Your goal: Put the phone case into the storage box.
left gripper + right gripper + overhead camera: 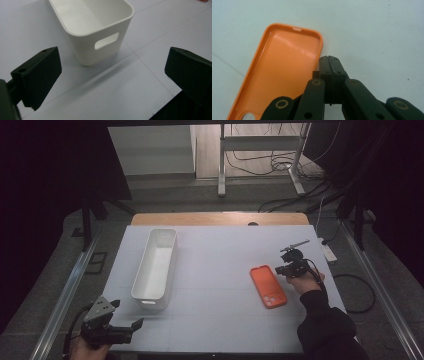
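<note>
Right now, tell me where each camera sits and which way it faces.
High view: above the person's side, looking forward and down on the table; both forearms show.
Left gripper view: rides the left hand-held gripper, jaws apart, facing the bin.
Right gripper view: rides the right hand-held gripper, jaws together beside the case.
Shared: high view also shows bin and case.

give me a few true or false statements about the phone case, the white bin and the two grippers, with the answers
1. The orange phone case lies inside the white bin. False: it lies flat on the table, to the right of the bin.
2. The right gripper has its jaws shut with nothing between them. True.
3. The left gripper is clamped on the bin's handle slot. False: its jaws stand wide open, short of the bin.
4. The bin is empty. True.
5. In the right gripper view the case shows its textured inner side. True.
</note>
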`<action>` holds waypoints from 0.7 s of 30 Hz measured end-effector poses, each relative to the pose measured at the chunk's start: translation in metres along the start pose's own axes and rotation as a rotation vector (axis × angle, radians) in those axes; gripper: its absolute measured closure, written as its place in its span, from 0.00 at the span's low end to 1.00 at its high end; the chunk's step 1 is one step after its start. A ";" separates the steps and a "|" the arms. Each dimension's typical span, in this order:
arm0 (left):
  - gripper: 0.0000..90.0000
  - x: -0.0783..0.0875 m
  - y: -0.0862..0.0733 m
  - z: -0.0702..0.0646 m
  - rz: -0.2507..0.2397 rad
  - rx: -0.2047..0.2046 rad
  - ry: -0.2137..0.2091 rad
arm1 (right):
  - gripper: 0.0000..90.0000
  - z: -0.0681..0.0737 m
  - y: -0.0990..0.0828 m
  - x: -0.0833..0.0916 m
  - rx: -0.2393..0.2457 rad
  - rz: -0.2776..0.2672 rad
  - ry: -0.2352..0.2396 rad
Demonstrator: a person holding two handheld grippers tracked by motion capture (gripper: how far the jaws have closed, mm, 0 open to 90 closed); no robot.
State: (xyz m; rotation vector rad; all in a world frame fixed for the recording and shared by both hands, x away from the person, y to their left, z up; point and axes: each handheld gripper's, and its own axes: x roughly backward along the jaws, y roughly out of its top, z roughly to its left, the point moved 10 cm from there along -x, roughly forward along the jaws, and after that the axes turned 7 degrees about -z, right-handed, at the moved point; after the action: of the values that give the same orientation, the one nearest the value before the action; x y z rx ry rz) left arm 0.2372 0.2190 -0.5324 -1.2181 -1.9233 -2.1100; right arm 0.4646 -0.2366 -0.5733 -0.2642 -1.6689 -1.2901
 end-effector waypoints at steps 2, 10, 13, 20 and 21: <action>0.02 0.000 0.000 0.000 0.000 0.000 0.000 | 0.99 -0.001 0.002 -0.003 0.001 0.000 -0.012; 0.02 0.000 0.000 0.000 0.001 -0.003 -0.001 | 0.99 0.007 0.008 -0.019 0.022 0.015 -0.013; 0.02 0.000 0.000 0.000 0.002 -0.002 -0.002 | 0.99 0.012 0.010 -0.021 0.027 0.013 -0.002; 0.02 0.000 0.000 0.000 0.003 -0.005 -0.001 | 0.99 0.038 0.013 -0.027 0.069 0.016 0.068; 0.02 0.000 0.000 0.000 0.003 -0.003 -0.002 | 0.99 0.043 0.013 -0.028 0.081 0.018 0.076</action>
State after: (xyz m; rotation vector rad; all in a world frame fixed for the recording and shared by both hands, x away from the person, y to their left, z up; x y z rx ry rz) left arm 0.2370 0.2187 -0.5327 -1.2240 -1.9182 -2.1123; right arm 0.4635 -0.1857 -0.5857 -0.1788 -1.6466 -1.2017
